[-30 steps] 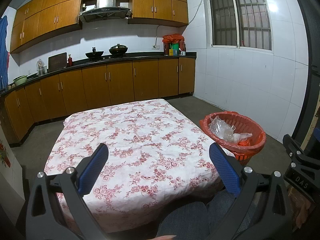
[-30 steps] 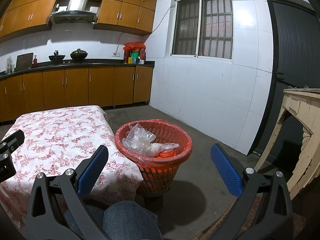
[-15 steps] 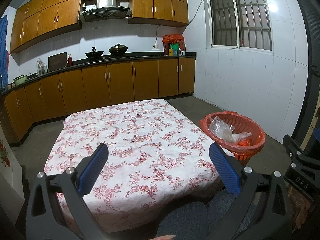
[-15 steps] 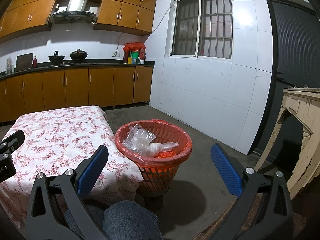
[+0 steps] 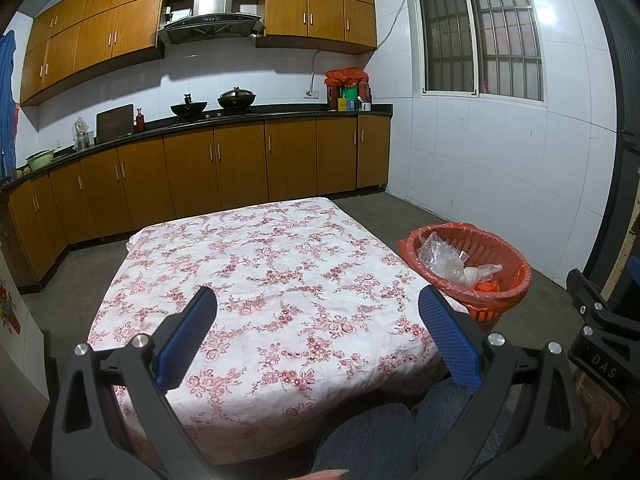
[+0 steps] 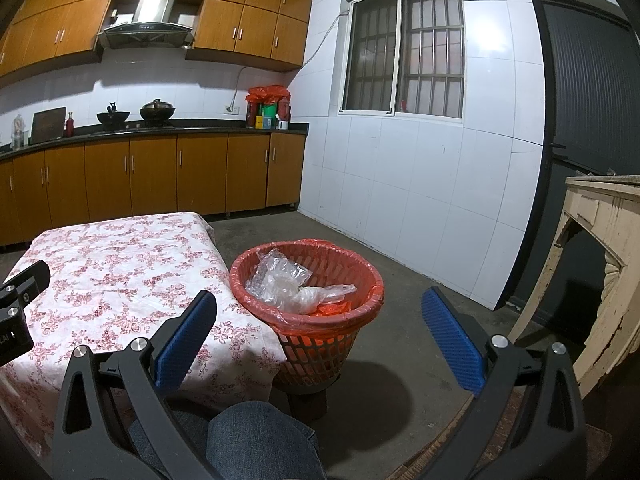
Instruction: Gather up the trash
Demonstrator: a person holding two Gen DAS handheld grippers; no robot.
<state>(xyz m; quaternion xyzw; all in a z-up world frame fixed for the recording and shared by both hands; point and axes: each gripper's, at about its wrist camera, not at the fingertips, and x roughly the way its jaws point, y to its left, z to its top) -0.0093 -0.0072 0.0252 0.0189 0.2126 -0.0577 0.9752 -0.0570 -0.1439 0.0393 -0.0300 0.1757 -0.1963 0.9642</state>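
Observation:
A red mesh trash basket (image 6: 362, 284) with a red liner stands on a dark stool at the table's right edge; it also shows in the left wrist view (image 5: 516, 258). Crumpled clear plastic bags (image 6: 286, 284) and red scraps lie inside it. My left gripper (image 5: 316, 312) is open and empty, held over the near part of the table with the floral cloth (image 5: 264, 264). My right gripper (image 6: 318, 320) is open and empty, held in front of the basket and apart from it. No loose trash shows on the cloth.
Wooden cabinets and a black counter (image 5: 240, 118) with pots run along the back wall. White tiled wall and barred window (image 6: 404, 52) are at right. A worn cream cabinet (image 6: 600, 264) stands far right by a dark door. My knee (image 6: 260, 440) is below.

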